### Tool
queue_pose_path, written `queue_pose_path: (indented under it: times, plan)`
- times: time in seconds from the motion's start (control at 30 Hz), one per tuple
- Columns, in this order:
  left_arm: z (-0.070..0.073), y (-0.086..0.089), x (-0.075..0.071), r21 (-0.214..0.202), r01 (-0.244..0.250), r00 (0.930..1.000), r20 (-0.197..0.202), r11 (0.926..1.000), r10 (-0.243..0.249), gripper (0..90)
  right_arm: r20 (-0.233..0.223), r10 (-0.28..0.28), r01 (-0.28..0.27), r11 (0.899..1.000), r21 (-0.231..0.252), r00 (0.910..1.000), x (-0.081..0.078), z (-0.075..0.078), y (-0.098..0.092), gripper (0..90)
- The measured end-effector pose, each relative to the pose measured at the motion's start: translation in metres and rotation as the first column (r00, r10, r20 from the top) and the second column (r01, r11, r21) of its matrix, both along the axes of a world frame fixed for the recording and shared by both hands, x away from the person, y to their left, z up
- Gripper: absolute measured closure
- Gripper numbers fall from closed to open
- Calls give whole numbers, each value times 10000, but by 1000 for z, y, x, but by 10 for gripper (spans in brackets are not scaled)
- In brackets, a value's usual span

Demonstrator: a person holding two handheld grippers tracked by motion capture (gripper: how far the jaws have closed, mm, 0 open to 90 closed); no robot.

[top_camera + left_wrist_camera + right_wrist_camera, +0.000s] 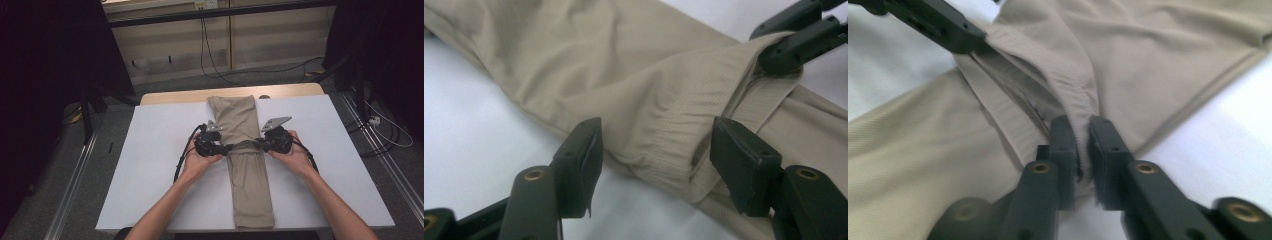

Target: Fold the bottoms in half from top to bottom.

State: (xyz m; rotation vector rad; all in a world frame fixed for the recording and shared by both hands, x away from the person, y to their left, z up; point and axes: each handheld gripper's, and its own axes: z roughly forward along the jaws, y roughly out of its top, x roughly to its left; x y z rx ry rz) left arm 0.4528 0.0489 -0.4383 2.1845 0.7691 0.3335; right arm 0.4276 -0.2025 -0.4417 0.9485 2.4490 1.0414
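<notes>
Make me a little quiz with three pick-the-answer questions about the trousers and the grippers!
1. Where do the trousers lie?
A. along the middle of the white table
B. on the floor
C. over a chair

2. What colour are the trousers?
A. blue
B. beige
C. red

3. What is the right gripper doing?
A. hanging wide open in the air
B. pinching the trousers' edge
C. holding a cup

Answers:
1 A, the high view shows them stretched from the near edge to the far edge of the table.
2 B, the cloth is beige in every view.
3 B, its jaws are closed on a fold of cloth, while the left gripper has cloth between jaws that do not yet press it.
</notes>
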Motion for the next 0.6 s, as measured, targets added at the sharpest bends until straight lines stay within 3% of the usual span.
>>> queue_pose_path:
  times: [0.07, 0.13, 0.2, 0.27, 0.4, 0.5, 0.6]
  plan:
    - [-3, -3, 4, -101, -37, 9999, -137, 9999, 35, 434, -220, -59, 61, 9999, 91, 9997, 1, 0, -1, 845]
    - [-4, -4, 5, -426, 261, 9991, -318, 9988, -275, 658, -348, -99, 104, 9999, 135, 9993, 1, 1, -1, 848]
    - [-1, -5, 4, -380, 267, 9994, -222, 9989, -276, 837, -364, -91, 100, 9997, 236, 9993, 0, 3, 0, 850]
    - [5, -3, 3, -641, 416, 9979, -470, 9971, -446, 860, -249, -164, 172, 9992, 355, 9996, -2, 9, -2, 850]
    - [32, 3, -10, -1098, 702, 9967, -321, 9915, -741, 865, 72, -125, 120, 9981, 611, 9999, -9, 33, -4, 850]
    - [53, 12, -31, -1467, 966, 9943, -300, 9844, -1020, 865, 205, 184, -199, 9968, 772, 9996, -25, 51, -6, 850]
    - [57, 15, -53, -1356, 1312, 9898, -379, 9820, -1374, 865, 144, 512, -524, 9931, 1045, 9986, -49, 58, -8, 850]
